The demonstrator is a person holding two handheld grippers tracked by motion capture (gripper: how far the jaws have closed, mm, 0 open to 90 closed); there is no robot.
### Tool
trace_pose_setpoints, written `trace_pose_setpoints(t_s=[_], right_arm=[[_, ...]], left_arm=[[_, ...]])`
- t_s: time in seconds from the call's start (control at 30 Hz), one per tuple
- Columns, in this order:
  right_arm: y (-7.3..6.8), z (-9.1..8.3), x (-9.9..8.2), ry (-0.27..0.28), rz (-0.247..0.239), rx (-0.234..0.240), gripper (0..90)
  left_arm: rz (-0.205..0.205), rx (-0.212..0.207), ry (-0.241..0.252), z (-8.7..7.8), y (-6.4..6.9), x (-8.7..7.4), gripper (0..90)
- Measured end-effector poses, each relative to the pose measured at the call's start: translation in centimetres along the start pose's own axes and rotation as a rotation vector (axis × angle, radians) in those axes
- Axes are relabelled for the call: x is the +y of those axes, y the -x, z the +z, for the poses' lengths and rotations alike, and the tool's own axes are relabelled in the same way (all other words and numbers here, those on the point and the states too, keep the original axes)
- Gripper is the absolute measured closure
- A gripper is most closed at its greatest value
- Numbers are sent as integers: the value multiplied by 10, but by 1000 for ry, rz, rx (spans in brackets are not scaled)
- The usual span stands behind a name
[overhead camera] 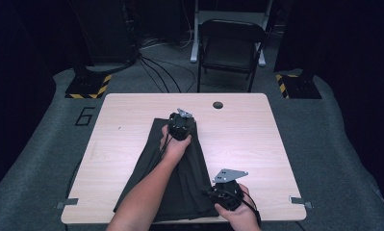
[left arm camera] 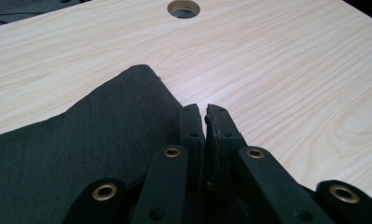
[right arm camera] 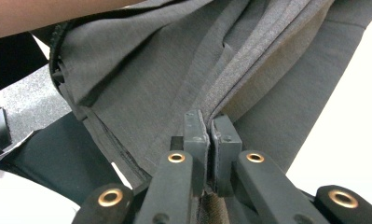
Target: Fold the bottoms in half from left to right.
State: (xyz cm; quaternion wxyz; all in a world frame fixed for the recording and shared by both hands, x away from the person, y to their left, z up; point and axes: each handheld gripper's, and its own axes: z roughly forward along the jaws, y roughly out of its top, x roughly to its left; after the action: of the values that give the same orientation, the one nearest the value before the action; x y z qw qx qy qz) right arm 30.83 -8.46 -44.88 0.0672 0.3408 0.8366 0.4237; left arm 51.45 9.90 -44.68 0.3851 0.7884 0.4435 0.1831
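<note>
A dark grey folded garment (overhead camera: 195,175) lies lengthwise on the pale wooden table (overhead camera: 247,139). My left gripper (overhead camera: 181,128) is at its far end, jaws shut (left arm camera: 205,112) on the cloth's right edge just short of the far corner (left arm camera: 141,74). The cloth (left arm camera: 90,140) slopes up to the left jaw. My right gripper (overhead camera: 211,193) is at the garment's near right corner. Its jaws are shut (right arm camera: 210,119) on several stacked folds of grey cloth (right arm camera: 165,70), with a brownish lining showing between them. The left forearm lies across the garment.
A round cable hole (overhead camera: 218,105) (left arm camera: 183,8) sits near the table's far edge. Bare wood (left arm camera: 291,70) lies right of the garment. A black folding chair (overhead camera: 230,45) stands beyond the table, with cables and two striped stand bases on grey carpet (overhead camera: 45,159).
</note>
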Motion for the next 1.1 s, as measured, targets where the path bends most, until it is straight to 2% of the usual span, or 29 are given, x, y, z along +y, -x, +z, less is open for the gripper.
trace_pose_setpoints(t_s=[0.07,0.17,0.23,0.3,0.4,0.47,0.5,0.57,0.67,0.8,0.93,1.0,1.07,1.1], right_arm=[[-1,0,-2,-4,-3,-11,871],[-2,2,-5,-16,-12,-20,871],[-2,3,-7,-30,-12,-29,870],[-2,4,-10,-39,-10,-36,870],[-1,5,-15,-62,-6,-41,869],[-1,7,-18,-85,-6,-56,869],[2,10,-21,-115,-27,-79,869],[4,13,-25,-150,-26,-94,869],[11,17,-30,-197,-13,-98,869],[17,20,-34,-232,17,-102,869],[21,20,-36,-254,29,-101,867],[21,21,-37,-264,33,-88,867],[19,23,-37,-272,26,-107,868],[19,23,-37,-277,20,-102,868]], left_arm=[[-14,-11,14,4,2,-2,856],[-10,-20,-1,9,5,-6,853],[-4,-21,-5,12,6,-8,847],[13,-44,-15,16,9,-11,831],[32,-104,-38,22,11,-14,781],[61,-116,-50,21,14,-15,708],[69,-118,-49,20,14,-15,674],[59,-136,-16,14,14,-14,618],[51,-138,11,0,7,-14,572],[77,-102,-3,-21,-10,-22,543],[40,-86,28,-42,-25,-34,537],[38,-83,33,-53,-33,-41,534],[35,-71,35,-63,-40,-49,530],[36,-66,36,-69,-45,-53,528]])
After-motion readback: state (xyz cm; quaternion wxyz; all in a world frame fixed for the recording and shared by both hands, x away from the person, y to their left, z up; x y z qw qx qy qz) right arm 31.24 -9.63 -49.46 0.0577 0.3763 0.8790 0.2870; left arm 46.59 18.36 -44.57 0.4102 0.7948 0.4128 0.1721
